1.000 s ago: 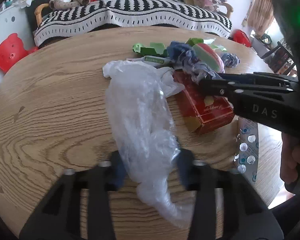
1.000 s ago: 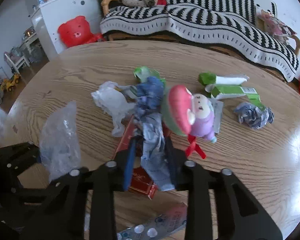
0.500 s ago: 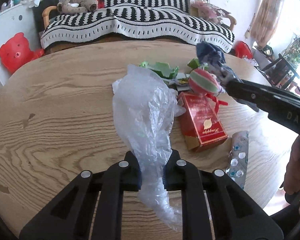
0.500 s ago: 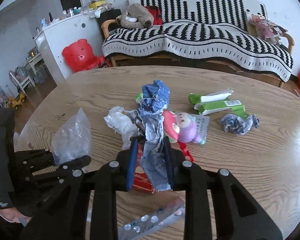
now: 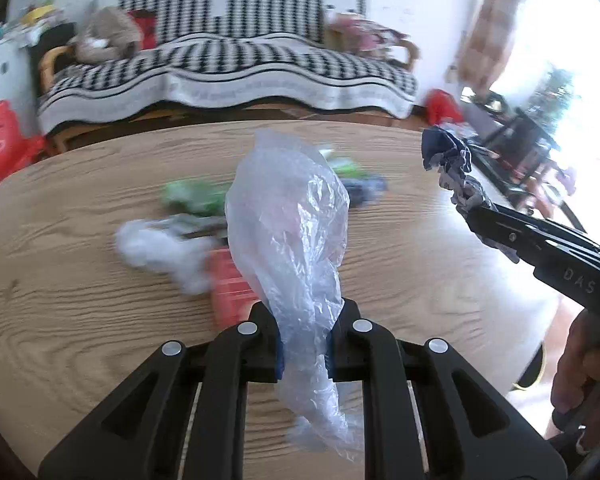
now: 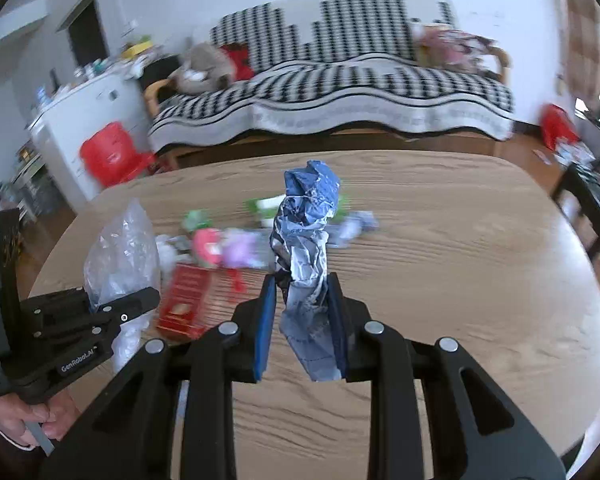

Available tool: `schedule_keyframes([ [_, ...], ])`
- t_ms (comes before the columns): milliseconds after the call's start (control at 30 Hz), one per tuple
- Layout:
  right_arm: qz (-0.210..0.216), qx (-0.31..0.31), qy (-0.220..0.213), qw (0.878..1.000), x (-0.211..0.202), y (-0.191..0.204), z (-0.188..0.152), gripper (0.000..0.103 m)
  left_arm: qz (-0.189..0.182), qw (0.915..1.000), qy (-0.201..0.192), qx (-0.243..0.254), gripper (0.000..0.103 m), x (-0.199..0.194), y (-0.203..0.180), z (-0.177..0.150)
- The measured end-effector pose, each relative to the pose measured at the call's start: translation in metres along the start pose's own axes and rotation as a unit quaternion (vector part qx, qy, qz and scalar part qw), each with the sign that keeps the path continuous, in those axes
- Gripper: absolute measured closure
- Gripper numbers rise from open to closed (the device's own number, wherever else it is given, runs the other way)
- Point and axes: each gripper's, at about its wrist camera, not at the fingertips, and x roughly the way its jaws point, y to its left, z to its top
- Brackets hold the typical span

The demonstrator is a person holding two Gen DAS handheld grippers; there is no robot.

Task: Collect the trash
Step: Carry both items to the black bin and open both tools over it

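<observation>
1. The left tool [image 5: 303,350] is clamped tight on a crumpled clear plastic bag [image 5: 290,224]. The bag stands up out of its blue-padded fingers [image 5: 278,354], and its tail hangs down below them.
2. The right tool [image 6: 300,320] is closed on a crushed blue and silver foil wrapper [image 6: 306,224]. The wrapper is pinched against the right-hand pad and juts upward past the fingertips, and a narrow gap shows beside the left-hand pad.
3. Both pieces of trash are held up above the oval light-wood bench [image 6: 440,280], the bag on the left side and the wrapper nearer the middle.
4. In the left wrist view the right tool [image 5: 470,210] comes in from the right edge, with the wrapper [image 5: 446,156] at its tip, well apart from the bag.
5. Other litter lies on the bench beyond the tools, motion-blurred: a red cardboard box [image 6: 184,300], a white crumpled tissue [image 5: 156,246], a pink and purple toy figure [image 6: 224,248], green packaging [image 5: 192,198] and a small blue-grey crumpled wrapper [image 6: 358,226].
6. A sofa with a black-and-white patterned cover [image 6: 340,92] stands behind the bench.
</observation>
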Motion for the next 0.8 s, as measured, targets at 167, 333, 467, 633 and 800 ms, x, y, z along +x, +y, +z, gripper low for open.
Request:
schedule_keyframes([
  [167, -0.049, 0.049, -0.019, 0.997, -0.047, -0.073, -0.015, 0.077, -0.044, 0.9981, -0.005, 0.043, 0.09, 0.018, -0.074, 0.0],
  [333, -0.097, 0.115, -0.032, 0.988, -0.097, -0.156, -0.045, 0.077, -0.106, 0.9914, 0.007, 0.077, 0.09, 0.037, -0.147, -0.007],
  [467, -0.129, 0.163, -0.038, 0.978, -0.13, -0.212, -0.077, 0.077, -0.155, 0.9805, 0.008, 0.121, 0.09, 0.05, -0.218, -0.021],
  [633, -0.165, 0.228, -0.036, 0.959, -0.171, -0.281, -0.129, 0.077, -0.22, 0.9631, 0.035, 0.151, 0.09, 0.072, -0.298, -0.046],
  [800, -0.191, 0.281, -0.029, 0.94, -0.199, -0.332, -0.18, 0.077, -0.261, 0.9448, 0.058, 0.189, 0.09, 0.088, -0.364, -0.074],
])
